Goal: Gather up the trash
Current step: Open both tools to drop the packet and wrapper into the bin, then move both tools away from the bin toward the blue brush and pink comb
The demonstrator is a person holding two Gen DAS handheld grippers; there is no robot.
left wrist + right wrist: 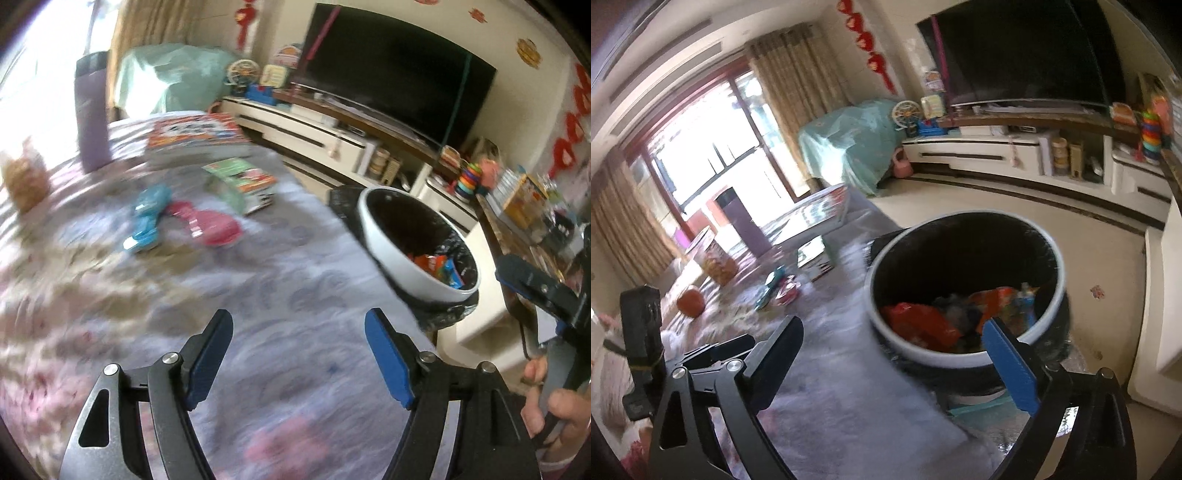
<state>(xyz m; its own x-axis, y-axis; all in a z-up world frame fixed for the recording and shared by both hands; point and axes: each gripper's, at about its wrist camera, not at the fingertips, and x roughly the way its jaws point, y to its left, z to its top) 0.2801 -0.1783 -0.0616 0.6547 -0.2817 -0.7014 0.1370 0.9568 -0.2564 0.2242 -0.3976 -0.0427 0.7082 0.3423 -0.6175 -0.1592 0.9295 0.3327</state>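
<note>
Both the left gripper and right gripper have jaws wide apart, holding nothing. The bin sits right at the surface's edge, so dropping wrappers in looks easy.

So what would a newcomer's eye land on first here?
The white bin with a black liner at the edge of the patterned cloth, bright wrappers already inside. Both the left gripper and right gripper are open and empty. Blue and pink wrappers lie on the cloth, further back.
</note>
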